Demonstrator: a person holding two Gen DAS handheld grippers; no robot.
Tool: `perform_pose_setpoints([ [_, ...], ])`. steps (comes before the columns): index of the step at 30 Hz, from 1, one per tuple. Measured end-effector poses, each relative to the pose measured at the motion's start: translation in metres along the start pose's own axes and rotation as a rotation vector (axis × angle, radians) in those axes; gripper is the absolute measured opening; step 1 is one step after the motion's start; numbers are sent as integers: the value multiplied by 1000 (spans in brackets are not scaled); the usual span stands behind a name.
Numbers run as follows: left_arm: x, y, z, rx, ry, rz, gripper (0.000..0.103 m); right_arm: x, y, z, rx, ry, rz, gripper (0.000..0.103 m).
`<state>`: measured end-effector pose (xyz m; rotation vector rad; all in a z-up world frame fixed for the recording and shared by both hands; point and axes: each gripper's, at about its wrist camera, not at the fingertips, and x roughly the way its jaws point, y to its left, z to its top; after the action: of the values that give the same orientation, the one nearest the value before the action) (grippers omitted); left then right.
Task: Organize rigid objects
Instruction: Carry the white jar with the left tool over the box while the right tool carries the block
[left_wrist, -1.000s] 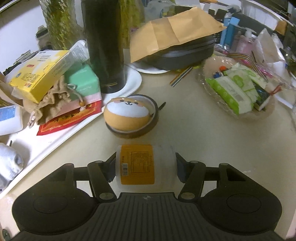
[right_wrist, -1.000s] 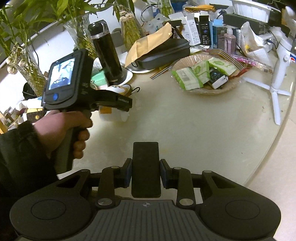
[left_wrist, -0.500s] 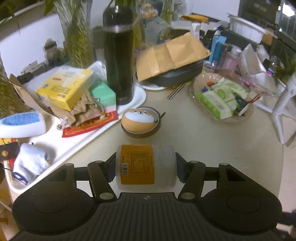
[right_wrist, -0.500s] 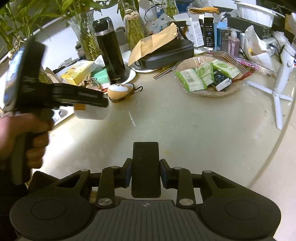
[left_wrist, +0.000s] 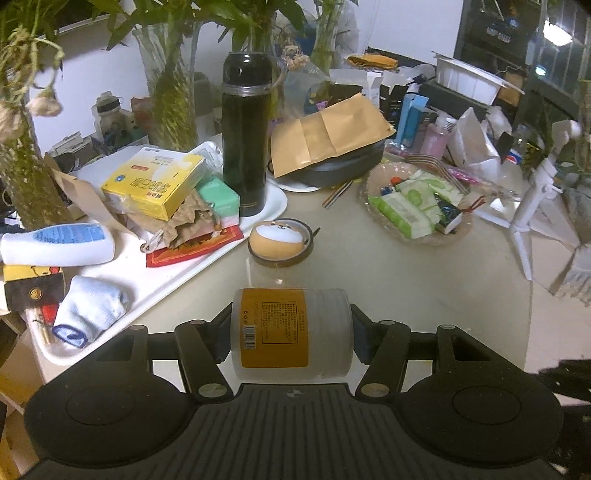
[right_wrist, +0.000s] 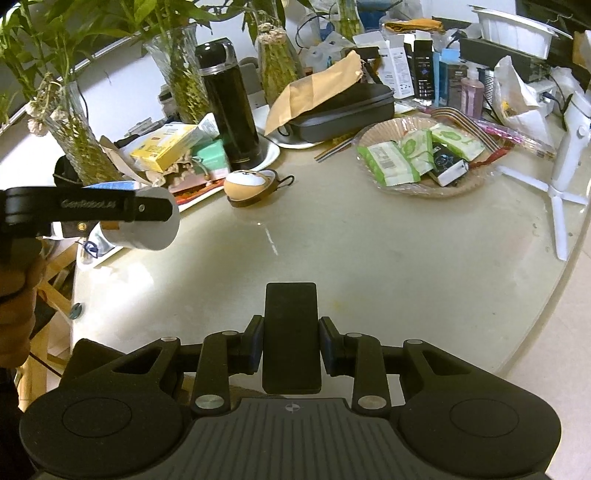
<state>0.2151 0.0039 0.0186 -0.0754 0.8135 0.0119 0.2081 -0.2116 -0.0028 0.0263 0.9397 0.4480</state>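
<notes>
The left gripper is clamped on a frosted jar with an orange label, held crosswise between the pads and clear of the table. From the right wrist view the same jar shows at the far left, above the near end of the white tray, with a hand below on the gripper's handle.

The right gripper is closed on a flat black slab, gripped by its long edges and standing upright over bare tabletop.

On the table, a round dog-faced case lies just beside the tray's edge. A black flask stands upright on the tray's far end, beside a yellow box stacked on crumpled brown paper. A blue sock lies at the tray's near end. A basket of green packets sits well apart to the right.
</notes>
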Motion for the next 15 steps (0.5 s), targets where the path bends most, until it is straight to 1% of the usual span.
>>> perform_pose_setpoints([
  [7,-24,2,-14,2,-8,-31,59,-2,3,-1,-4,-5,4,34],
  [15,-52,0,-37,27,-2,-85,59,-10,7,-9,-4,-13,18,34],
])
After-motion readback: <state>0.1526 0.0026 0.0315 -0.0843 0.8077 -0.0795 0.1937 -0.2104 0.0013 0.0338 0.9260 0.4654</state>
